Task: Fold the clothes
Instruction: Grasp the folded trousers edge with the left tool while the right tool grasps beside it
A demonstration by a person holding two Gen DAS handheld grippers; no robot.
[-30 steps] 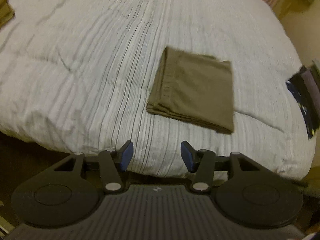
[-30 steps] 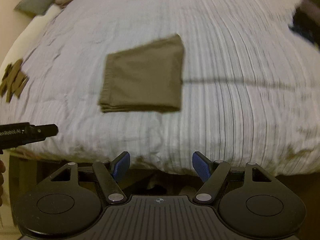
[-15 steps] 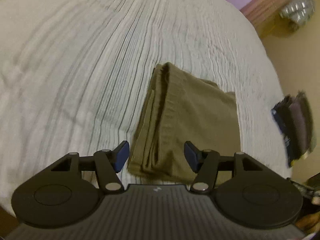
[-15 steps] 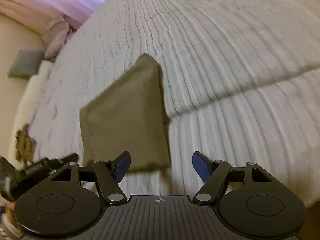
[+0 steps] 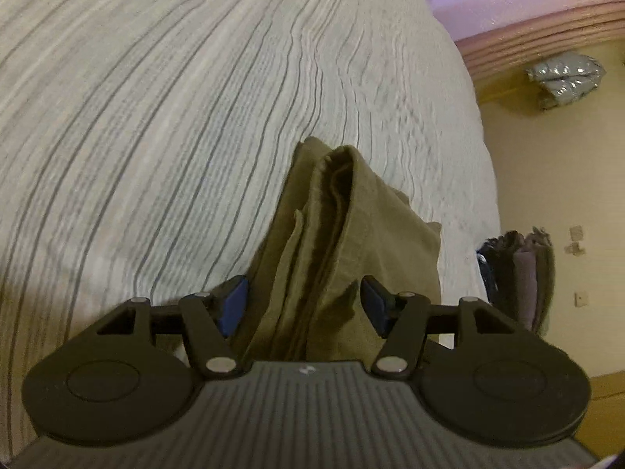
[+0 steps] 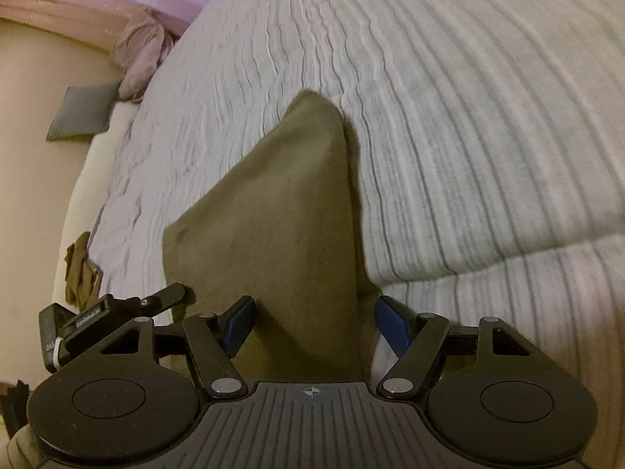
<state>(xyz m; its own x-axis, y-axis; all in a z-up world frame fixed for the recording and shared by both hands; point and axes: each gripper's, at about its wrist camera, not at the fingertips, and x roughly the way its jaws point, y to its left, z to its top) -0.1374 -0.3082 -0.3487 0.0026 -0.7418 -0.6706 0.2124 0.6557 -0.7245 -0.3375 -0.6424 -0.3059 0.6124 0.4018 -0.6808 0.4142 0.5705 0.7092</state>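
**Both grippers down at the near edge of the folded cloth**

The left gripper (image 5: 300, 305) stands with jaws wide, having just been opening; the layered near edge of the olive cloth (image 5: 351, 242) lies between its blue pads, which do not press on it. The right gripper (image 6: 312, 324) is likewise spread wide, its pads either side of the cloth's other near corner — nothing clamped there either.

The cloth sits low in the centre of both wrist views, already folded into a thick, neat stack on the striped bedcover (image 5: 156, 117). In the right view the left gripper's tip shows at lower left, just beside the cloth's corner.

Further out: a dark pile of garments (image 5: 515, 273) at the right edge of the left view, a small olive item (image 6: 80, 269) at the left edge of the right view, a grey cushion (image 6: 84, 111) at upper left.

The folding of this piece looks all but done; the step in hand seems to be taking hold of the stack — to fold it once more or carry it off. Next, both pairs of jaws must close squarely over all layers, together, or the stack may slip apart.
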